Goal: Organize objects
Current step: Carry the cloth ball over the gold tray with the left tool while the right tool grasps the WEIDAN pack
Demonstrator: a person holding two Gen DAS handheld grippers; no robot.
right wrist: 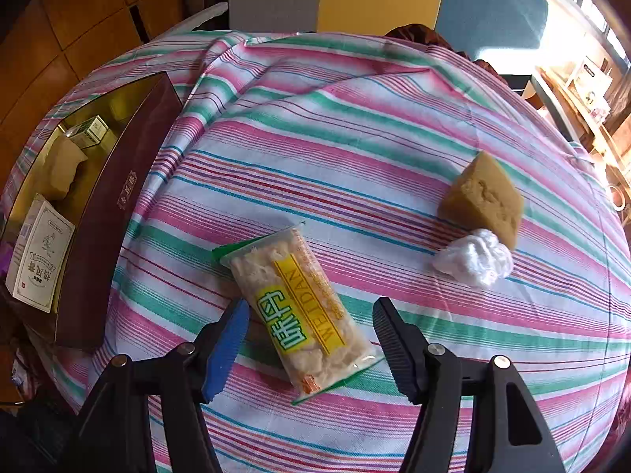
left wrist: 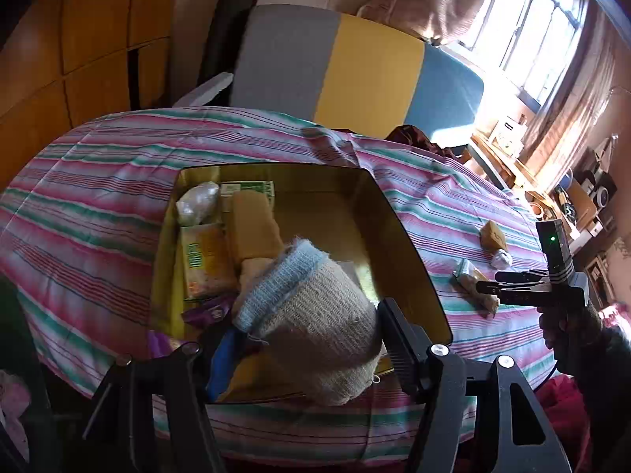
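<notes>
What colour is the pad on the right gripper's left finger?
Blue, on the left finger's pad; clearest in the right wrist view.

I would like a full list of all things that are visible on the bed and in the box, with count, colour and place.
box: 1, dark red outside, gold inside, left on the striped cloth
knitted hat: 1, beige with light blue rim, over the box, between the left gripper's fingers
snack packet: 1, clear with yellow-green label, on the cloth between the right gripper's fingers
sponge: 1, yellow-brown, right on the cloth
crumpled white wad: 1, white, touching the sponge
white carton: 1, white, in the box
left gripper: 1, black
right gripper: 1, black, open
</notes>
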